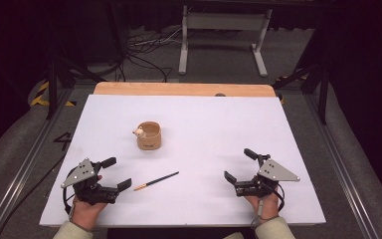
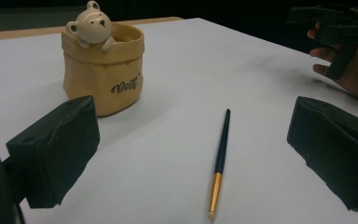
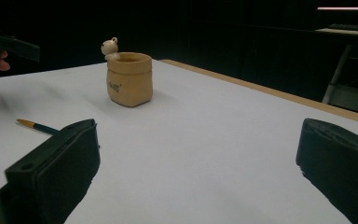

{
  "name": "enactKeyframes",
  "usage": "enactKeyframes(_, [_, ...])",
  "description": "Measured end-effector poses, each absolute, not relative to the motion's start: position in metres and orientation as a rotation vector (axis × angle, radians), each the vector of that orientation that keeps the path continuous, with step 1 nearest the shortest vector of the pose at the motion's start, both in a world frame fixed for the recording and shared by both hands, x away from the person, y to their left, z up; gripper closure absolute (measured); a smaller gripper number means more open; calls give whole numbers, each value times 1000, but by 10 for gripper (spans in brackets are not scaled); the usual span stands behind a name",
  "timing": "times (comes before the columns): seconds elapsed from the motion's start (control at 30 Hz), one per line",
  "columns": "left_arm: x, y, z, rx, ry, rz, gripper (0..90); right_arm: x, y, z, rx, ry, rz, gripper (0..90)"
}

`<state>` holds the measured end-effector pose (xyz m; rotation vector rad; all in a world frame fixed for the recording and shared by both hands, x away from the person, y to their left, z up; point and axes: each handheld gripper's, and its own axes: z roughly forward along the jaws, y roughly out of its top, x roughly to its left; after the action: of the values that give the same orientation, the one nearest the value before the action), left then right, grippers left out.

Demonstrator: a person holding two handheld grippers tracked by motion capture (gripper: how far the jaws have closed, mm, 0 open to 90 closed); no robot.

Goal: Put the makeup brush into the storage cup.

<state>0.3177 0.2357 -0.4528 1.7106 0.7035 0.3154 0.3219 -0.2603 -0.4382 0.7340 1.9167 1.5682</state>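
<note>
High view, progress: nothing looks started; the left gripper [image 1: 113,173] and right gripper [image 1: 239,165] both rest at the near edge of the white table [image 1: 258,124], each held in a hand, and the work seems to be putting the brush into the cup.
High view, brush: one brush [image 1: 155,180] lies flat between the grippers, nearer the left one, well apart from the cup.
High view, cup: one tan cup [image 1: 149,135] stands upright mid-table, a small bear figure [image 1: 139,132] on its rim.
Left gripper view, jaws: spread wide, nothing between them; the brush [image 2: 220,161] lies just ahead, gold tip toward the camera.
Left gripper view, cup: it stands upright [image 2: 103,70], left of the brush, not touching it.
Right gripper view, jaws: spread wide, empty.
Right gripper view, things: cup [image 3: 129,79] ahead; the brush [image 3: 37,125] peeks out past the jaw at left.
Count: two grippers, one brush, one cup, one bear.
Left to do: grasp, lift, drop in, as I judge it.
</note>
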Motion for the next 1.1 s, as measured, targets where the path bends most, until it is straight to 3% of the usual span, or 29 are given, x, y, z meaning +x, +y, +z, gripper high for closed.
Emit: enactKeyframes(1.1, [313,242,-444,1699,688,328,30,325,-252,-431,711,1990,1610,2])
